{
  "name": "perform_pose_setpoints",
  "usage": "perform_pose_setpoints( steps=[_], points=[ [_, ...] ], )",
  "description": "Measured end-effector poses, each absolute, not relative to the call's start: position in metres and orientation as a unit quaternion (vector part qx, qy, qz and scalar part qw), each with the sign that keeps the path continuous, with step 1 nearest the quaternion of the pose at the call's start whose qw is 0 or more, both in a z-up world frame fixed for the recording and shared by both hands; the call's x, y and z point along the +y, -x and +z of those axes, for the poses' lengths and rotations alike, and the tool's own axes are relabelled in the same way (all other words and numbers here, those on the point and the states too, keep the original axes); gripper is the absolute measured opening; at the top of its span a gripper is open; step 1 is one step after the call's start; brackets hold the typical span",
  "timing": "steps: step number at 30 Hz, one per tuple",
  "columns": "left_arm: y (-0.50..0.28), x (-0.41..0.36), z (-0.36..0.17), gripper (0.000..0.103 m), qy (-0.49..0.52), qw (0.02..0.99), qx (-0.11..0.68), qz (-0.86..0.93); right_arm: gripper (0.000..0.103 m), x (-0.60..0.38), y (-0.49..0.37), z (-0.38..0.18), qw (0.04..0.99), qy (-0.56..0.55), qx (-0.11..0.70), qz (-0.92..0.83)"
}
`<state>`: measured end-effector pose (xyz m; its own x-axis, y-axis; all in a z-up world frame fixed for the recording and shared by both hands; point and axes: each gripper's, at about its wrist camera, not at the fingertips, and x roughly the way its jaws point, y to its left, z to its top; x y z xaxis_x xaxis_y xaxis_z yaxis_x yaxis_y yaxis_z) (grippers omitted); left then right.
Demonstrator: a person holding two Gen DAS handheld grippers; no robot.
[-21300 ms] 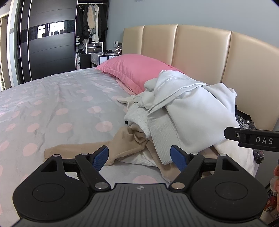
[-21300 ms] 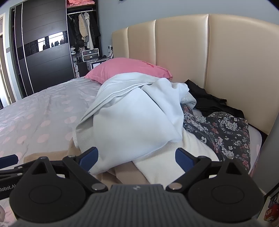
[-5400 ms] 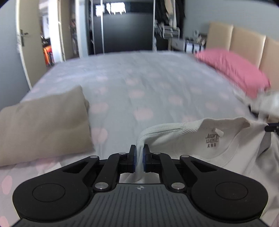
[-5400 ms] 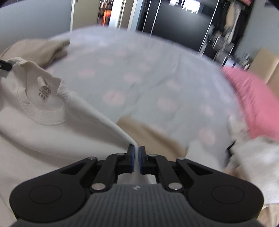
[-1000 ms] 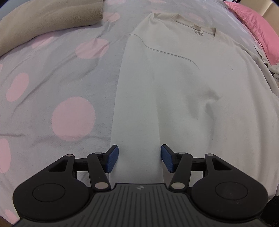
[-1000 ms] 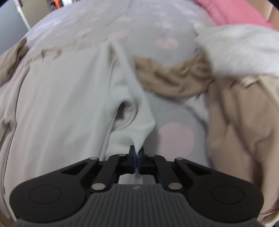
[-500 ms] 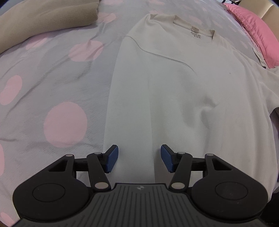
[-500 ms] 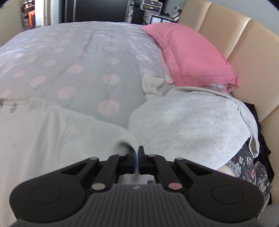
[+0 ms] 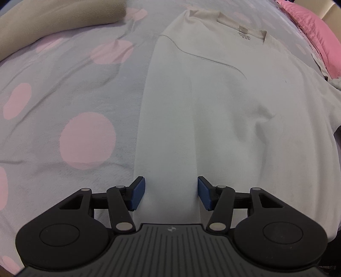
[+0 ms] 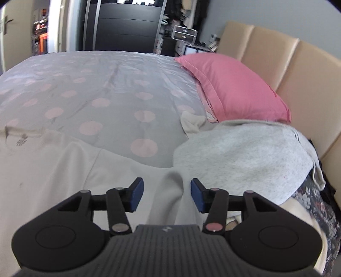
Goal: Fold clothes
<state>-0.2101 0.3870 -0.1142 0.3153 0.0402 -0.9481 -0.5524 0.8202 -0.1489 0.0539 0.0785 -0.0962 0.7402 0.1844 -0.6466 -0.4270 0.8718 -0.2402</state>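
Between the spread left hand-held gripper lies the sweatshirt sleeve, running lengthwise ahead; the right hand-held gripper is opening, sleeve fabric loose between its jaws.

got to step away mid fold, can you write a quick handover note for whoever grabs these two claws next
Left claw: open, over the folded-in left sleeve of the cream sweatshirt, pressing nothing.
Right claw: jaws opening, with a raised fold of the sweatshirt's right side between the pads and not pinched.
Things: sweatshirt lies flat on the dotted bed cover, collar away from you. Folded beige garment sits at far left. Unfolded pile, grey garment on top, is by the pink pillow.
Done: left side folded in.
Left: fold right side in, fold up, then the pile.
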Motion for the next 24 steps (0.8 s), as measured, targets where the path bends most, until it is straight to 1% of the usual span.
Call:
perform_pose_setpoints(
  steps=[2,5,11,15,18,20,21,22,23,24],
  points=[
    [0.214,0.388,-0.110,0.054,0.233,0.780,0.547,0.196,0.061,0.079,-0.044,-0.095,0.911,0.199,0.313,0.179],
    [0.221,0.391,-0.106,0.056,0.239,0.779,0.544,0.200,0.063,0.073,-0.033,-0.094,0.910,0.194,0.313,0.189],
    [0.229,0.392,-0.108,0.057,0.250,0.766,0.554,0.208,0.064,0.054,-0.028,-0.102,0.910,0.187,0.327,0.176],
    [0.228,0.390,-0.118,0.056,0.249,0.756,0.570,0.203,0.064,0.041,-0.034,-0.105,0.908,0.156,0.352,0.165],
    [0.226,0.386,-0.123,0.052,0.242,0.756,0.574,0.204,0.064,0.037,-0.034,-0.109,0.904,0.153,0.363,0.164],
    [0.225,0.384,-0.124,0.043,0.233,0.757,0.574,0.206,0.064,0.036,-0.034,-0.111,0.902,0.157,0.368,0.165],
    [0.225,0.384,-0.124,0.041,0.232,0.759,0.573,0.205,0.064,0.035,-0.033,-0.112,0.900,0.159,0.370,0.166],
    [0.225,0.383,-0.124,0.035,0.231,0.761,0.572,0.202,0.064,0.035,-0.032,-0.113,0.899,0.161,0.371,0.166],
    [0.224,0.382,-0.123,0.026,0.231,0.763,0.570,0.199,0.064,0.034,-0.031,-0.114,0.899,0.163,0.372,0.166],
    [0.224,0.380,-0.122,0.022,0.231,0.765,0.568,0.197,0.064,0.034,-0.030,-0.114,0.898,0.164,0.373,0.166]
  ],
)
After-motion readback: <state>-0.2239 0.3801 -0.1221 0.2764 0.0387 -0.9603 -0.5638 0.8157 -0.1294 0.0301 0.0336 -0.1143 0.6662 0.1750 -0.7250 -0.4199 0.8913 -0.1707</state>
